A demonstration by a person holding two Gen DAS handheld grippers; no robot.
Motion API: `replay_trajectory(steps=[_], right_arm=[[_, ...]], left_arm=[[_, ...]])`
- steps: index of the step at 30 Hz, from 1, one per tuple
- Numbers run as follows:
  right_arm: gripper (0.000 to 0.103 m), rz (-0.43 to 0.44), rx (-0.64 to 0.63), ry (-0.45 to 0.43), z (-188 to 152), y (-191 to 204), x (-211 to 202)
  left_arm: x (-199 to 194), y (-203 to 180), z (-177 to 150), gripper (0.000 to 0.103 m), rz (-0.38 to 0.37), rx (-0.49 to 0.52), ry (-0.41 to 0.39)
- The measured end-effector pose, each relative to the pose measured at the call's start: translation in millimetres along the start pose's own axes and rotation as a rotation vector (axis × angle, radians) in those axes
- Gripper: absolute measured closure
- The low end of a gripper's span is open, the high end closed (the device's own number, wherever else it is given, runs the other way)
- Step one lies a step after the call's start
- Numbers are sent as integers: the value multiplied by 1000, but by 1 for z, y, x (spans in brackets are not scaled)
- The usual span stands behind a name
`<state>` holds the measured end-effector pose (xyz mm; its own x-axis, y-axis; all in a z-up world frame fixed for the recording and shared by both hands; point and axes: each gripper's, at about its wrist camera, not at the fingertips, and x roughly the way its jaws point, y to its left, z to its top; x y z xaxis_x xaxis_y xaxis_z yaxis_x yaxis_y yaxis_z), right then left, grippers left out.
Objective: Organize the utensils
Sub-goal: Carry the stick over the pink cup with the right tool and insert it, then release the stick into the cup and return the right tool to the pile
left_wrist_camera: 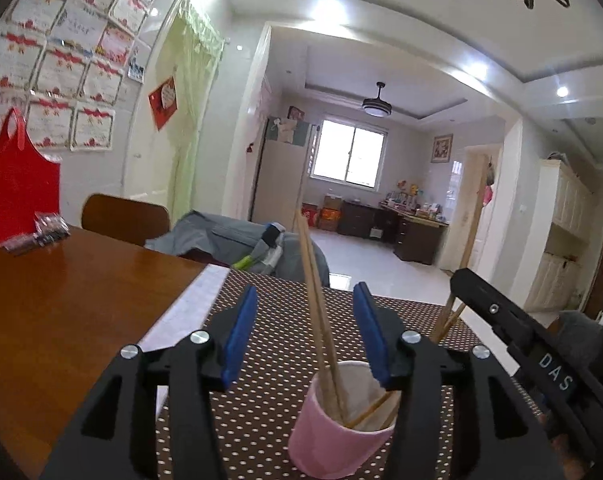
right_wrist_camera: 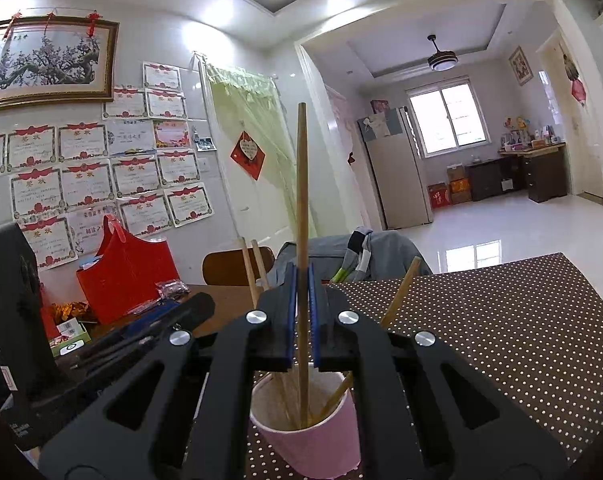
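A pink paper cup (left_wrist_camera: 333, 436) stands on a brown dotted placemat (left_wrist_camera: 261, 360) and holds several wooden chopsticks. In the left wrist view two chopsticks (left_wrist_camera: 312, 300) rise from the cup between the blue pads of my left gripper (left_wrist_camera: 305, 292), which is open and touches neither. Another chopstick (left_wrist_camera: 375, 406) leans to the right inside the cup. My right gripper (right_wrist_camera: 301, 270) is shut on one upright chopstick (right_wrist_camera: 301, 184) whose lower end reaches into the cup (right_wrist_camera: 313, 440). The right gripper's black body (left_wrist_camera: 517, 332) shows at the right of the left wrist view.
The placemat (right_wrist_camera: 501, 340) lies on a wooden table (left_wrist_camera: 61, 300). At the table's far left stand a red bag (right_wrist_camera: 129, 276) and small packets (right_wrist_camera: 171, 290). Behind the table are a wooden chair (left_wrist_camera: 125, 216) and grey clothing (left_wrist_camera: 229, 240).
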<state>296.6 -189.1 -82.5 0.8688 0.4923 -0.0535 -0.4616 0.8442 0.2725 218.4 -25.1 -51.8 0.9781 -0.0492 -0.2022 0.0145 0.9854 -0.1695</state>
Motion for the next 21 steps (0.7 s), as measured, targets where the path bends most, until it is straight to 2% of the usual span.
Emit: replay_trajectory(steps=[8, 21], right_arm=[[97, -20, -25, 25, -8, 4, -4], [96, -47, -56, 77, -22, 8, -8]], left_arm=[[-18, 2, 4, 48, 69, 66, -29], [-37, 9, 4, 47, 107, 94, -30]])
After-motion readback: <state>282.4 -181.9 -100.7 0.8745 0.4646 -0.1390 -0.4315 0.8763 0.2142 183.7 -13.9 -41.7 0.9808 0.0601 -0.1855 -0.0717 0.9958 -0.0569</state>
